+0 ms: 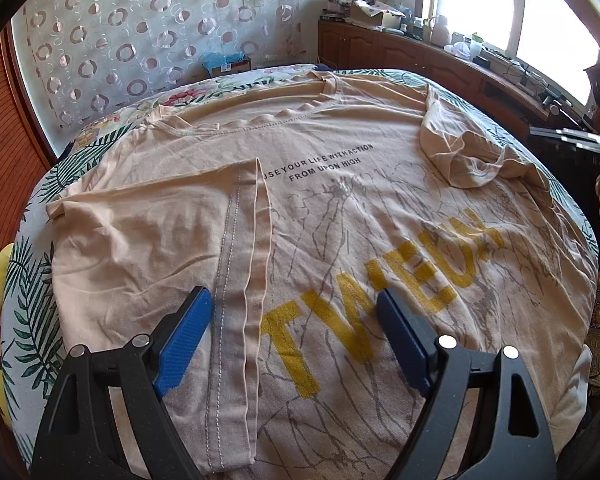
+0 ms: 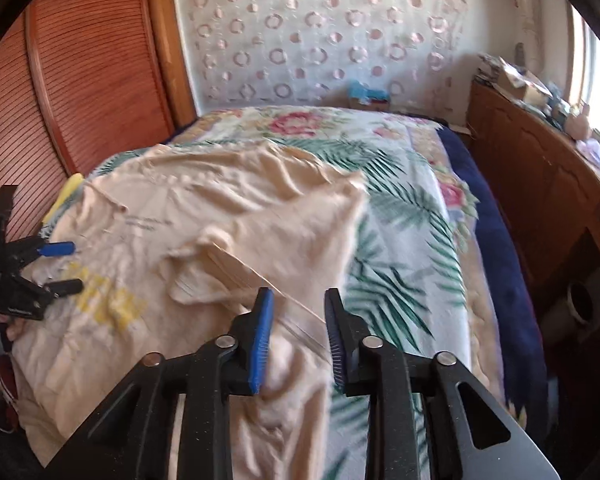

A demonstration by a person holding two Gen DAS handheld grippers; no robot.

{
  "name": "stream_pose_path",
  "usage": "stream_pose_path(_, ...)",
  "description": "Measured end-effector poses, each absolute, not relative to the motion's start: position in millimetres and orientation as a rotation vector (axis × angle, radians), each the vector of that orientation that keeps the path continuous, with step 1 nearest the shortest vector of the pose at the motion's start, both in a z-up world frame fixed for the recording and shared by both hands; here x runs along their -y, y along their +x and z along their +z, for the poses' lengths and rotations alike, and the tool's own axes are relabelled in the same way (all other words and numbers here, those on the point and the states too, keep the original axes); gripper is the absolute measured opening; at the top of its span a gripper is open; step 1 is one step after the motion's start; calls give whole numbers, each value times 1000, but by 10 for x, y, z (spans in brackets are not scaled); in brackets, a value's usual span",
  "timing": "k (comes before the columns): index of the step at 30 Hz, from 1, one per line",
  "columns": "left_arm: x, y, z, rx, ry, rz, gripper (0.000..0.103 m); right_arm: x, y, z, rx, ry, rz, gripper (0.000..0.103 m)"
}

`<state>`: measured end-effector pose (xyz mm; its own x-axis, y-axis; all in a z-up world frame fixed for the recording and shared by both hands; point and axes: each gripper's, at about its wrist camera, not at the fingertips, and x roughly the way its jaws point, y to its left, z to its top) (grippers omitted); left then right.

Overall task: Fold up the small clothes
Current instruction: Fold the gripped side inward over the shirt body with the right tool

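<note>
Blue pads of my right gripper point(image 2: 298, 334) parted, shirt point(image 1: 340, 208) fabric loose between them; left gripper point(image 1: 296, 336) released above it. Sleeves folded in, I judge; next, a hem fold.

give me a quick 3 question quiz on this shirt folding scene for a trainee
1. True or false: the left gripper is clamped on the t-shirt.
2. What colour is the big lettering on the t-shirt? A) yellow B) red C) green
3. Fill in: the t-shirt lies on a bedspread printed with flowers and palm ____.

Key
1. False: its jaws stand wide open above the folded-in sleeve.
2. A
3. leaves
</note>
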<state>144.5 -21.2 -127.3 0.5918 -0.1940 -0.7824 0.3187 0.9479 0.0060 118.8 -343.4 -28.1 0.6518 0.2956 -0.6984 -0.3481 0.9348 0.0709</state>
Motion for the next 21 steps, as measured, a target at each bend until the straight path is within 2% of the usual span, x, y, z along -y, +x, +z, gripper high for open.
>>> stream_pose_path(3, 212, 1445, -1274, -889, 151, -299, 85, 3567, 1138, -392, -808, 18, 362, 41)
stream_pose_path(14, 212, 1446, -1275, -889, 151, -300, 85, 3549, 1183, -433, -834, 53, 344, 40)
stream_pose_path(17, 212, 1446, -1275, -889, 151, -300, 85, 3572, 1198, -410, -815, 50, 331, 15)
stream_pose_path(21, 213, 1446, -1274, -889, 151, -300, 85, 3572, 1121, -343, -772, 58, 362, 5)
